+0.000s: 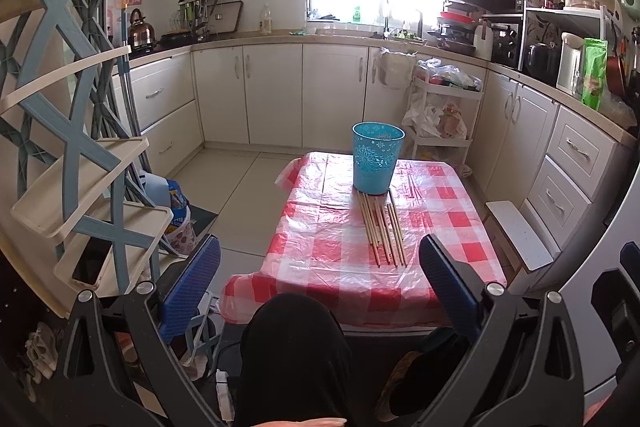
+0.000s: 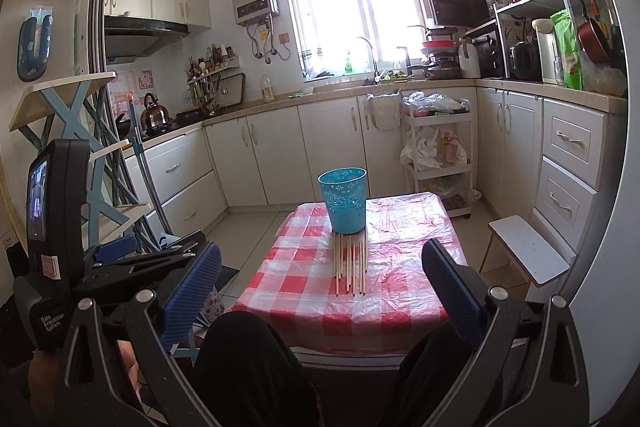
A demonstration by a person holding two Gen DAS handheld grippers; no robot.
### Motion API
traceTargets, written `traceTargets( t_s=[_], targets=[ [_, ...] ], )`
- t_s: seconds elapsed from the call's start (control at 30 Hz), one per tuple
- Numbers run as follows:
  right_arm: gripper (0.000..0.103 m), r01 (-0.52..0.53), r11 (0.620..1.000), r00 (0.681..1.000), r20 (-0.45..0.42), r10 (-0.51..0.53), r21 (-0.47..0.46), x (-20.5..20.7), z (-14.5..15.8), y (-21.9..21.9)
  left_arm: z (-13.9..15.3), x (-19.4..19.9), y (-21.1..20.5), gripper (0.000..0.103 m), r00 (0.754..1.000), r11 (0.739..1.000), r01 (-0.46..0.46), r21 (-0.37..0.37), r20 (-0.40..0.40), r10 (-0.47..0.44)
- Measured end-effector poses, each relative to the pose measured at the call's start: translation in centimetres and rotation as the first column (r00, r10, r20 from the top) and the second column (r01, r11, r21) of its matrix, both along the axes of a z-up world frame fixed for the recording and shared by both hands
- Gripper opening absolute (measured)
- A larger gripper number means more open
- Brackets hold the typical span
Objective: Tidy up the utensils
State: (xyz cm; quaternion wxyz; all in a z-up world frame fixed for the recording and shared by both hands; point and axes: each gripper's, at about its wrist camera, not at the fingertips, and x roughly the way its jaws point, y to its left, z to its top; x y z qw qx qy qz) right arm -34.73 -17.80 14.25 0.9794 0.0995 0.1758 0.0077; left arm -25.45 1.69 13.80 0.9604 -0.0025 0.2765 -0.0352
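Both claws are held low and level above the person's knees point(image 2: 248, 359) (clad in black), pointing forward. The left claw point(image 1: 320, 291) has its blue fingers spread wide, gripping nothing; the right claw point(image 2: 320, 295) is likewise spread and bare.

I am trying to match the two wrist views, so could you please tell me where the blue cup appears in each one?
Left wrist: blue cup right of centre, at the table's far end.
Right wrist: blue cup near centre, also at the far end.
Shared landmark: the chopsticks lying just in front of it.
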Motion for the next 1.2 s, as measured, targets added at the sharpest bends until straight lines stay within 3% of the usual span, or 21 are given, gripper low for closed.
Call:
traceTargets(
  t_s=[0.67, 1.2],
  targets=[
    [0.096, -0.001, 1.0, 1.0, -0.001, 0.001, 0.001, 0.0, 0.0, 0.0, 0.0, -0.6, -0.3, 0.095, 0.999, 1.0, 0.02, -0.003, 0.025, -0.02],
    [0.096, 0.0, 1.0, 1.0, -0.009, 0.0, 0.002, 0.4, -0.1, 0.3, -0.8, 0.6, -0.4, 0.095, 1.0, 1.0, 0.025, -0.011, -0.006, -0.025]
  ],
)
